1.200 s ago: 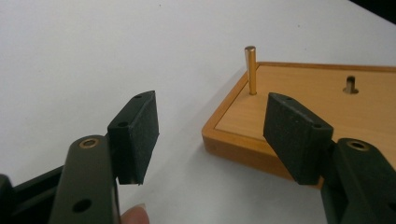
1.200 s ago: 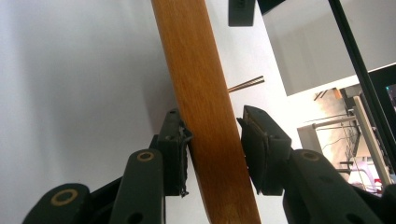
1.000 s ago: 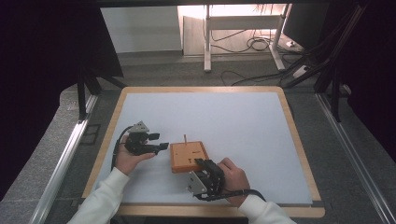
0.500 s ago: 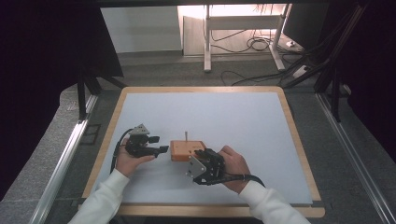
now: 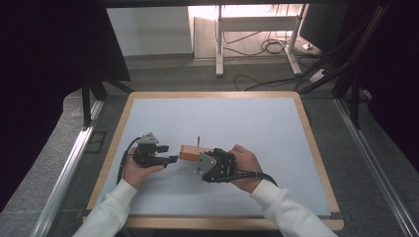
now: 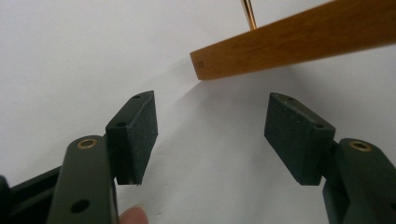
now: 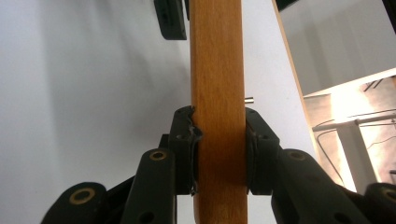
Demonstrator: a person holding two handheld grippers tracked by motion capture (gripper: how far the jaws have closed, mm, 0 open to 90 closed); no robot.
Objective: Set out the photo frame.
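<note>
White table mat (image 5: 257,123) under both hands. Right gripper (image 7: 219,140) pinches wooden block (image 7: 218,93) by its faces, pads tight either side, jaws just closing. Left gripper (image 6: 210,135) spread wide, nothing between; block end just beyond its fingertips.

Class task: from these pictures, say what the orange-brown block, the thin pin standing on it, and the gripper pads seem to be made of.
Block: likely wood, smooth and perhaps varnished; fine grain lines run along it. Pin: probably metal, brass-coloured with a shine. Pads: matte black, finely textured, perhaps rubber or foam; the right gripper's look squeezed against the block.
</note>
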